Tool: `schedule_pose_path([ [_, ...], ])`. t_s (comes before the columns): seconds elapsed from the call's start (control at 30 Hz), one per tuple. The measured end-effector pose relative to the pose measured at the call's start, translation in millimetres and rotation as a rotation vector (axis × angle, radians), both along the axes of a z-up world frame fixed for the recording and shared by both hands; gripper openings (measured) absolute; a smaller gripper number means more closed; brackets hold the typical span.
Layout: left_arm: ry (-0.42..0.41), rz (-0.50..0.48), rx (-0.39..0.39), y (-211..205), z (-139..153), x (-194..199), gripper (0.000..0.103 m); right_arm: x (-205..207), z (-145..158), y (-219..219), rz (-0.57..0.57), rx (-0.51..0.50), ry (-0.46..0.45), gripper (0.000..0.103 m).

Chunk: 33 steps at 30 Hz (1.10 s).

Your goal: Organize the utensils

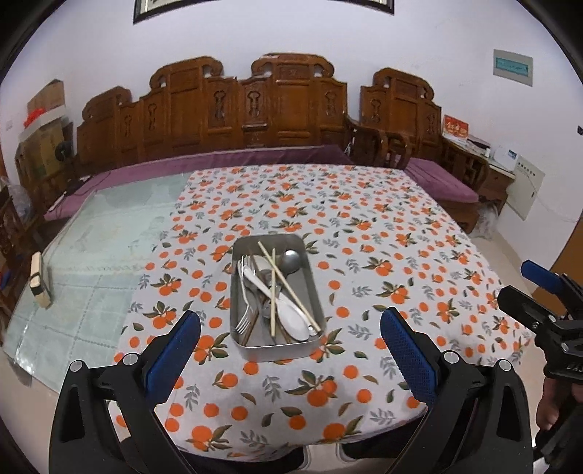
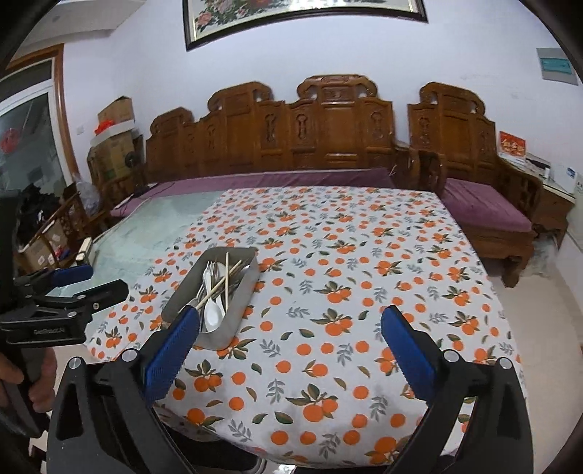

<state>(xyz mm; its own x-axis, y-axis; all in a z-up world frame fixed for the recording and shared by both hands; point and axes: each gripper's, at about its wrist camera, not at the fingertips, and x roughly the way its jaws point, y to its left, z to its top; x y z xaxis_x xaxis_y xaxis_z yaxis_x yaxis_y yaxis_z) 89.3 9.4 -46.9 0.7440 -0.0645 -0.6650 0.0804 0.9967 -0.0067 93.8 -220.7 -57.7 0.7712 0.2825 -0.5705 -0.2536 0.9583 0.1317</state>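
A rectangular metal tray (image 1: 316,310) sits on the orange-print tablecloth (image 1: 382,233), a little below the middle of the left wrist view, between the two blue pads of the left gripper (image 1: 290,328). That gripper's fingers are spread wide apart with nothing between them, and it is held short of the tray over the near edge of the table.

Inside the tray the utensils lie in a loose heap: a pair of pale wooden chopsticks (image 1: 288,284) crossing each other on top, a white spoon (image 1: 288,313) under them, a metal fork (image 1: 245,310) along the left side with its tines toward the lower edge, and a dark metal spoon (image 1: 290,259) with its bowl near the upper right corner.

In the right wrist view the same tray (image 2: 240,291) lies left of centre, angled away, partly hidden behind the left-hand blue pad. The right gripper (image 2: 290,328) is also fully open and empty, held over bare cloth to the right of the tray.

The left part of the table is uncovered glass (image 1: 109,233); a small pale block with a dark band (image 1: 39,280) stands near its left edge. Across the top of both views runs a carved wooden bench (image 1: 247,109) with a purple cushion (image 1: 226,158), and a framed flower picture (image 2: 302,16) hangs above it
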Motion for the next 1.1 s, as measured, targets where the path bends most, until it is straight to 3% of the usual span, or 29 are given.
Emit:
schedule_pose_path([
  [0.47, -0.215, 0.019, -0.002, -14, 95, -45, 0.095, -50, 91, -15, -0.055, 0.008, -0.226, 0.1],
  [0.67, -0.258, 0.036, -0.005, -11, 109, -58, 0.095, -64, 110, -18, -0.059, 0.024, -0.271, 0.1],
  [1.1, -0.261, 0.04, -0.006, -12, 108, -63, 0.095, -70, 114, -18, -0.056, 0.029, -0.279, 0.1],
])
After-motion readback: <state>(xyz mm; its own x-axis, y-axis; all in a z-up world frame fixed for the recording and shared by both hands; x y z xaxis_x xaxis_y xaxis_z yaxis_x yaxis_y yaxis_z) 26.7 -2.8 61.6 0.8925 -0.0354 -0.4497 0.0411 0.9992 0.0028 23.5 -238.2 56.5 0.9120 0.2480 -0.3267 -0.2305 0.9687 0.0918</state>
